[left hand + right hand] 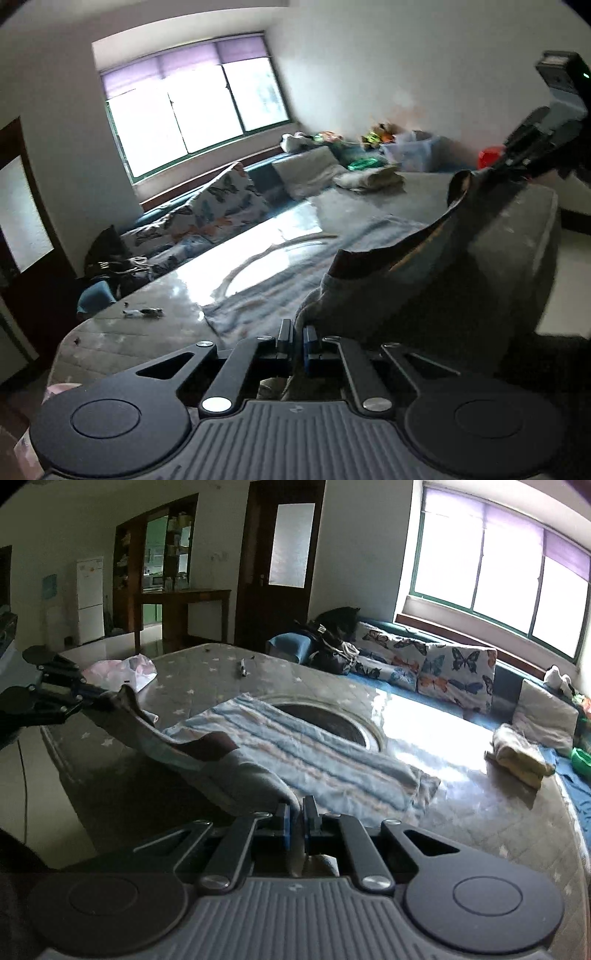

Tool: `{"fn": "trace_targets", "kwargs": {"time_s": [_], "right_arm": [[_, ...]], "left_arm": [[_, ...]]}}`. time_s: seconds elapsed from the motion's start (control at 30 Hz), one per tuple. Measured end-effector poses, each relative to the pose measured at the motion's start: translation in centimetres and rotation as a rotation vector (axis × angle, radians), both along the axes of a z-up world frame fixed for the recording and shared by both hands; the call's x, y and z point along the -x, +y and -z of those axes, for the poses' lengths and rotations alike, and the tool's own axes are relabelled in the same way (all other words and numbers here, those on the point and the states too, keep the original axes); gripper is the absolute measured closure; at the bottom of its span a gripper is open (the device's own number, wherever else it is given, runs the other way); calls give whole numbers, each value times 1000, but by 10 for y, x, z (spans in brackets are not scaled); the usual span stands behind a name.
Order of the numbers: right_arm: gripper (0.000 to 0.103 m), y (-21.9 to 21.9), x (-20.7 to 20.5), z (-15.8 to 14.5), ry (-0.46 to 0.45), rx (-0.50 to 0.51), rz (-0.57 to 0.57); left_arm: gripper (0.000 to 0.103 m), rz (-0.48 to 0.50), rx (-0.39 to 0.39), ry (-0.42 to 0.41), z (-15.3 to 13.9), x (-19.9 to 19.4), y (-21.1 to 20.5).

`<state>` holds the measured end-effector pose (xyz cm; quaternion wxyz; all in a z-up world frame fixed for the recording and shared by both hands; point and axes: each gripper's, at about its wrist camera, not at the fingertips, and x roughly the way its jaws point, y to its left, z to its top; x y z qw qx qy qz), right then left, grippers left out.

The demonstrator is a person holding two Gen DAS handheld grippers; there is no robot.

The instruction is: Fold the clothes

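Left gripper (298,334) pinched closed on one edge of grey garment with dark maroon trim (424,280), cloth rising ahead of fingers. Right gripper (298,818) clamped on opposite edge; garment stretched between both, lifted off grey star-print mattress (480,812). Blue striped towel (314,753) lies flat beyond right fingers.

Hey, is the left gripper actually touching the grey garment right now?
Touching. In the left wrist view the left gripper has its jaws shut on an edge of the grey garment, with cloth pinched between them; the right wrist view shows the same grip.
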<state>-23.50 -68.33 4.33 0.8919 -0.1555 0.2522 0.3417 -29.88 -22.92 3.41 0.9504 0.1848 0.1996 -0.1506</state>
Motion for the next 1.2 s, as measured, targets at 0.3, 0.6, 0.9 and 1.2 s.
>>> {"fn": "trace_targets", "kwargs": {"time_s": [0.3, 0.6, 0.9, 1.2], "right_arm": [[97, 11, -83, -13, 19, -15, 30], [97, 39, -182, -1, 73, 19, 49], [91, 62, -270, 60, 210, 31, 132], [68, 43, -296, 95, 296, -41, 265]], "left_arm": [[98, -44, 29, -11, -18, -87, 8], [98, -96, 16, 101, -8, -204, 17], [95, -153, 34, 246, 37, -291, 28], [71, -244, 54, 309, 65, -317, 36]]}}
